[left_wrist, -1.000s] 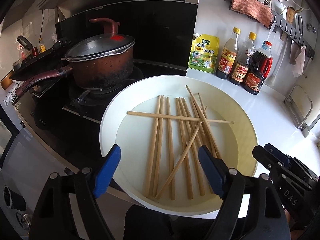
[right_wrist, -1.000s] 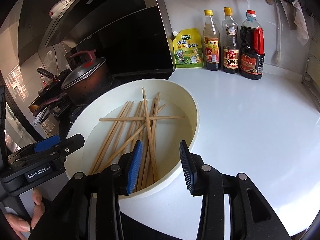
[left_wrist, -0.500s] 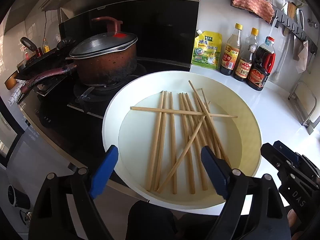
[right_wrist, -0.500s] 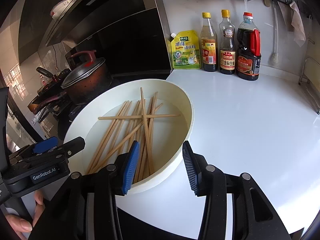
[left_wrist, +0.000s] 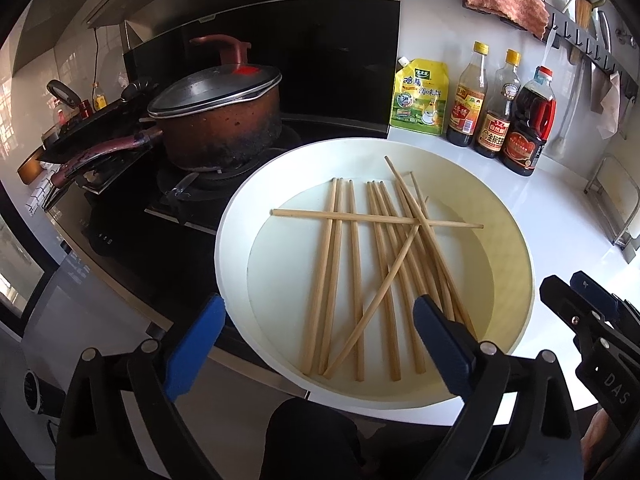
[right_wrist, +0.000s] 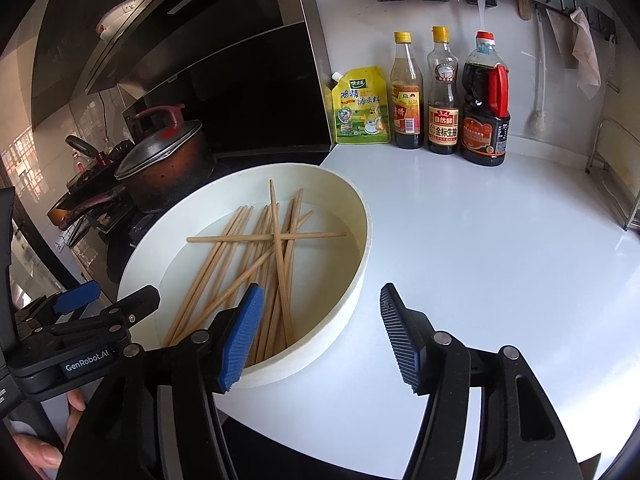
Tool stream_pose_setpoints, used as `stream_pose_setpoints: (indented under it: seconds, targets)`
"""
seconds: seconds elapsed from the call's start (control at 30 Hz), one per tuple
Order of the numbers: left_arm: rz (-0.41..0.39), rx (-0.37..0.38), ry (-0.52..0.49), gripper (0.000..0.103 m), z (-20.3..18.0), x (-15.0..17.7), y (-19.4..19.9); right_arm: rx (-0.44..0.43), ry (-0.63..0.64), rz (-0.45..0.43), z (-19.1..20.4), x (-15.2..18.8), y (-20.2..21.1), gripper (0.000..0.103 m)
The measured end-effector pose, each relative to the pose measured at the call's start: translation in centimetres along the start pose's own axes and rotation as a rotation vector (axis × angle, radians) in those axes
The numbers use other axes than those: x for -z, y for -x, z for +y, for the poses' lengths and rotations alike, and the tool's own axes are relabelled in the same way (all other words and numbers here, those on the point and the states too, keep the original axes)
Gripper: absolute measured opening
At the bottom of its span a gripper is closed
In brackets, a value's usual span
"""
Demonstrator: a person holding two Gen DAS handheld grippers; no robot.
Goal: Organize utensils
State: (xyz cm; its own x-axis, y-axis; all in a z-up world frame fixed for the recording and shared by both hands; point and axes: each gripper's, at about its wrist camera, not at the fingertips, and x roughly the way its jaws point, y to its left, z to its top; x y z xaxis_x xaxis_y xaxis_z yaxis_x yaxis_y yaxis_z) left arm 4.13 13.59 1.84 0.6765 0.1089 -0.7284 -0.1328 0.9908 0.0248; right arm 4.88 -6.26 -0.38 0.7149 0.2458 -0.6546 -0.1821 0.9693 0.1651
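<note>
Where the white counter (right_wrist: 500,248) meets the stove, your chopsticks (left_wrist: 356,276) lie loose in a round white basin (left_wrist: 232,240), most running lengthwise side by side, one laid crosswise over their far ends and another slanting across the middle. Your left gripper (left_wrist: 320,340) hovers over the basin's near rim with its blue pads spread wide and nothing between them. Your right gripper (right_wrist: 320,336) hangs at the basin's right edge, jaws likewise apart and empty, its left pad over the chopsticks' near ends. Just beyond the basin a lidded pot (left_wrist: 216,120) sits on the stove. Against the back wall stand a yellow seasoning pouch (right_wrist: 362,106) and three sauce bottles (right_wrist: 444,96).
</note>
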Motion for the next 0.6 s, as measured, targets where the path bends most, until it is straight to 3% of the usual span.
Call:
stream_pose_setpoints:
  seconds: [0.2, 0.6]
  targets:
    - [-0.007, -0.008, 0.0, 0.095, 0.1, -0.09, 0.34, 0.029, 0.001, -0.002, 0.01, 0.03, 0.05, 0.066]
    - [0.004, -0.031, 0.009, 0.097, 0.26, 0.03, 0.25, 0.043, 0.009, 0.004, 0.03, 0.34, -0.03, 0.068]
